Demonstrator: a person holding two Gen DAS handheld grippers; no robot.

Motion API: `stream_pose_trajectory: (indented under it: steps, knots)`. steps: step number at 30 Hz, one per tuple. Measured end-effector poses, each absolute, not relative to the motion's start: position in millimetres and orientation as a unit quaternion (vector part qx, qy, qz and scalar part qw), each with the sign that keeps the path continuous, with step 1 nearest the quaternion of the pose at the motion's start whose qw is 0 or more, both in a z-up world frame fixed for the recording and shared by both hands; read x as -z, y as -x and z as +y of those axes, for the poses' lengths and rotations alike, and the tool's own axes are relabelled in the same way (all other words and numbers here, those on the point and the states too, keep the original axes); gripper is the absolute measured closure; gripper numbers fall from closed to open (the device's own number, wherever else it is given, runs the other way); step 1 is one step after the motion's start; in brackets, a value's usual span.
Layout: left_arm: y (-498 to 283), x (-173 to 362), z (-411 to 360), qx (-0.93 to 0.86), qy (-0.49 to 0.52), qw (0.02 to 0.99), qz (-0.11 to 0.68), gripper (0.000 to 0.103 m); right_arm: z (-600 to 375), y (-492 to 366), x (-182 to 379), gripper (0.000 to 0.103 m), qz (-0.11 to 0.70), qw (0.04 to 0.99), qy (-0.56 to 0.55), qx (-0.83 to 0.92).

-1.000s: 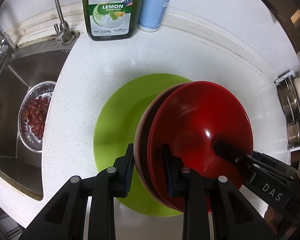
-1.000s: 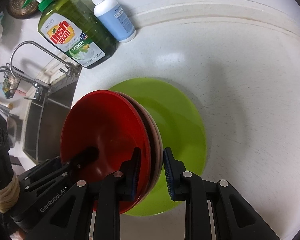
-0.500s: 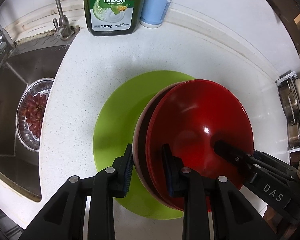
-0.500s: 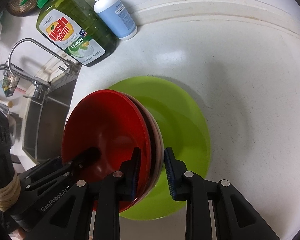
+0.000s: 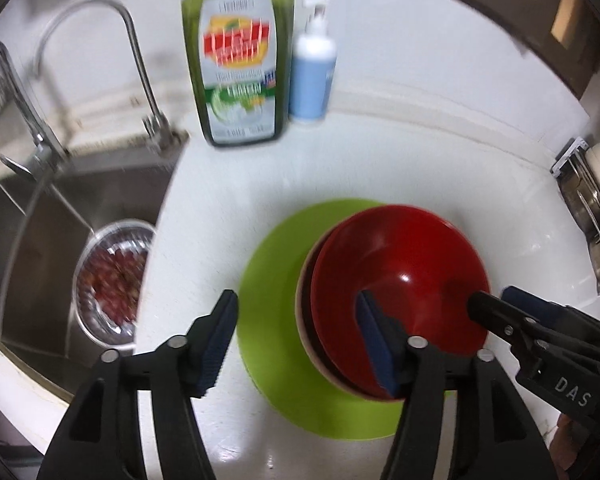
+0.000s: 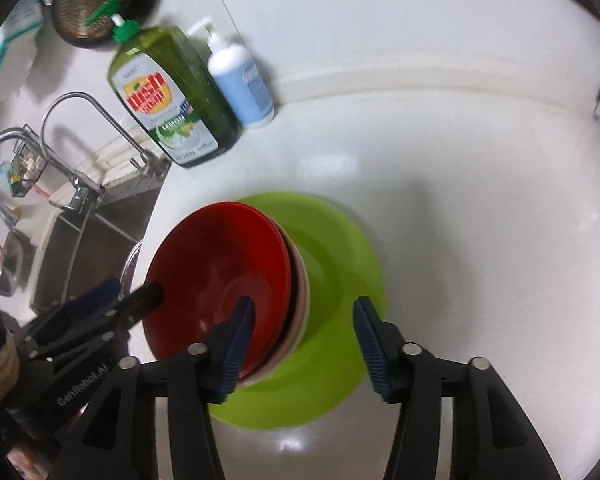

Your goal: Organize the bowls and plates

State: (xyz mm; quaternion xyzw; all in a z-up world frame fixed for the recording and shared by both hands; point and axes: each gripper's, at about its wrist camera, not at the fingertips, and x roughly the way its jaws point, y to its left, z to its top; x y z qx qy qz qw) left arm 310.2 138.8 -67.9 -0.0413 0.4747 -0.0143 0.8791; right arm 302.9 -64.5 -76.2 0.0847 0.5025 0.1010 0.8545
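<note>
A home kitchen, no doubt about it. White stone-look countertop fills the middle of both views. At the left of the frame, a stainless sink set into it, with a curved chrome faucet above, and a metal colander of reddish fruit down in the basin. Upper centre, against the wall, a big green dish soap bottle and a pale blue pump bottle side by side. Far right edge of the left view, metal pots, blurred.

White counter, steel sink alongside
</note>
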Motion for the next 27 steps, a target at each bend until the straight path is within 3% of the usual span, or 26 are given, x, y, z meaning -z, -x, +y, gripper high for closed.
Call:
stream_pose_trajectory:
  steps: [9,21,27]
  knots:
    - [-258,43,131,0.006,0.011,0.928,0.373,0.016,-87,-248,54,0.027,0.419,0.902,-0.069,-0.074]
    - [-173,26,117,-0.031,-0.013,0.958,0.286,0.003,-94,-159,25,0.014,0.318,0.946,-0.037,-0.051]
    - [-126,15,106,-0.037,-0.015,0.967,0.251,0.000,-106,-117,17,0.013,0.294,0.954,-0.037,-0.045]
